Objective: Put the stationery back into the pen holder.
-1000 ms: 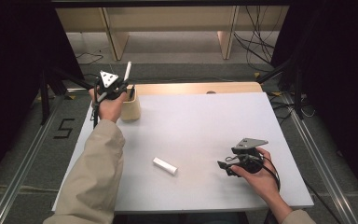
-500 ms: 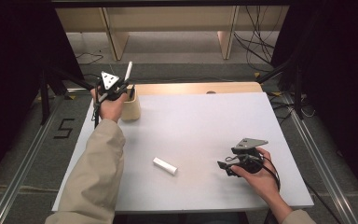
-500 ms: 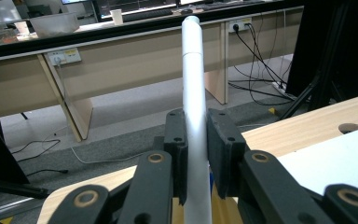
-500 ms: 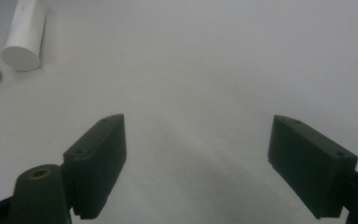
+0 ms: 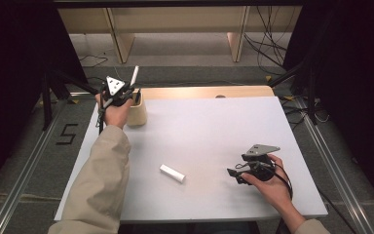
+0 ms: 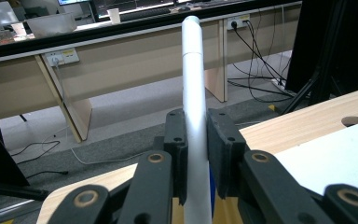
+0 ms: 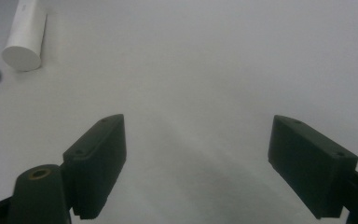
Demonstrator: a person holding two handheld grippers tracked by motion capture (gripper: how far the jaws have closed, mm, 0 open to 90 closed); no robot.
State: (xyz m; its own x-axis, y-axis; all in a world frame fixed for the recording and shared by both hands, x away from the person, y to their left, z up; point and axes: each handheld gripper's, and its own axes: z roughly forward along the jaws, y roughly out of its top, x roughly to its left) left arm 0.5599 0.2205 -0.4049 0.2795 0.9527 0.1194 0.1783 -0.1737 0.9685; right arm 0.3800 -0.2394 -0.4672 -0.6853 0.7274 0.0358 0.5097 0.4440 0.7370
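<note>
Left gripper [image 5: 126, 95] sits at the far left corner of the table [image 5: 214, 126], jaws clamped on a white pen [image 5: 134, 77] near its lower part, so the pen rises past the pads, tilted slightly up and away from the hand. In the left gripper view the white pen [image 6: 195, 116] runs straight up between the two black pads [image 6: 175, 140], both pressing its barrel, with a seam near its top end. Just below and beside this gripper stands a beige pen holder cup [image 5: 137, 113], touching the table, the gripper right over its rim; whether the pen's lower tip is inside the cup cannot be told. Left hand [image 5: 113, 111] wraps the gripper body, beige sleeve [image 5: 100, 185] trailing back toward the near edge. Right gripper [image 5: 236, 174] rests low over the table at the near right, well apart from the left one, held by the right hand [image 5: 268, 187]. Its jaws stand wide apart in the right gripper view [image 7: 196, 154], nothing between them, bare white tabletop under them. White cap [image 5: 172, 173] lies flat on the table ahead of the right gripper's jaws, apart from them; in the right gripper view it shows at the upper left [image 7: 24, 35], open round end facing the camera.
</note>
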